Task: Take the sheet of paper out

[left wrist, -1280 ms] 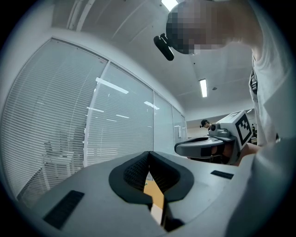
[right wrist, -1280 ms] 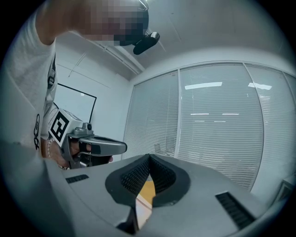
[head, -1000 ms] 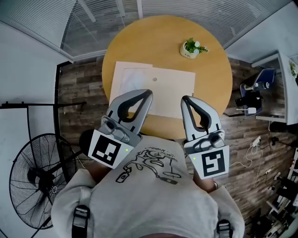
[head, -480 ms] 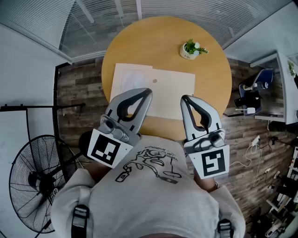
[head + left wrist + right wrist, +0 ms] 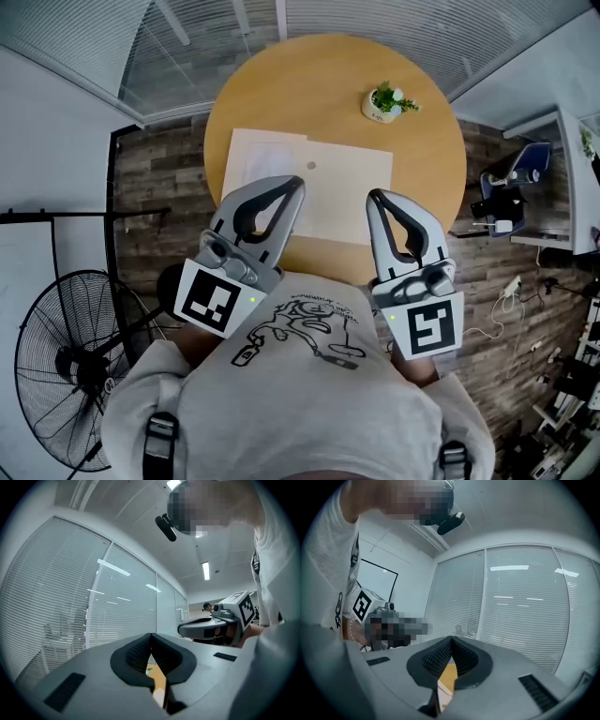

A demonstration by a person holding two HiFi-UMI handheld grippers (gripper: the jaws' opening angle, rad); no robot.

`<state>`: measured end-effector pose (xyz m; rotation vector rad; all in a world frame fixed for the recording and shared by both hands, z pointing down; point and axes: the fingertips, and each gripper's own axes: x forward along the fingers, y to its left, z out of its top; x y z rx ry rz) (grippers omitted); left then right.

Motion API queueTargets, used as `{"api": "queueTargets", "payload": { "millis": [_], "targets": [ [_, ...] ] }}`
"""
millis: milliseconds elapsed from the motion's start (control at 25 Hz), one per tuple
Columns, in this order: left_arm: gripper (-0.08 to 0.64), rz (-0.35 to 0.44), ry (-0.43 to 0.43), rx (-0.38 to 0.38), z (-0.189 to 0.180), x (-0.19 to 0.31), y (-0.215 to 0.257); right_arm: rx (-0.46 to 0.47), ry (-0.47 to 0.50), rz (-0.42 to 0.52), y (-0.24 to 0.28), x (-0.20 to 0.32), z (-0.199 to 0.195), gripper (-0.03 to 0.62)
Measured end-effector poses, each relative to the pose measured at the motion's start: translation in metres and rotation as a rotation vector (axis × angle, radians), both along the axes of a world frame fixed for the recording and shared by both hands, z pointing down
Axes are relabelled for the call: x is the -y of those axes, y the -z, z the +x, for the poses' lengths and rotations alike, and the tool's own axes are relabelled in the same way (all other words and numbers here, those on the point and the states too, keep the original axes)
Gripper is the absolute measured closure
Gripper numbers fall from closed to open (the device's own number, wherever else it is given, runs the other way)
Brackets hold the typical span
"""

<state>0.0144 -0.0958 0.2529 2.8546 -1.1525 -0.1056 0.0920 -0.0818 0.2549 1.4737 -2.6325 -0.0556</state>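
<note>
Left tongs (image 5: 298,185) and right tongs (image 5: 373,198) both squeezed closed, nothing in them. Sheet of paper (image 5: 258,159) sits in flat tan folder (image 5: 347,183) on round desk (image 5: 412,159). Best way, likely: one tongs presses folder down, other pinches paper edge, slides slowly.

Round wooden table (image 5: 337,84) carries a pale envelope (image 5: 349,183) and potted plant (image 5: 386,97).
</note>
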Motion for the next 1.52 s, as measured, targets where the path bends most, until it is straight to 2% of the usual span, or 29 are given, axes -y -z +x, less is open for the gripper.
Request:
{"api": "queueTargets", "payload": {
  "millis": [1080, 1520],
  "targets": [
    [0.540, -0.021, 0.025, -0.004, -0.006, 0.021, -0.008, 0.008, 0.005, -0.023, -0.023, 0.025, -0.005, 0.560],
    [0.540, -0.023, 0.038, 0.001, -0.008, 0.022, -0.007, 0.008, 0.037, -0.036, -0.046, 0.033, -0.013, 0.548]
  ]
}}
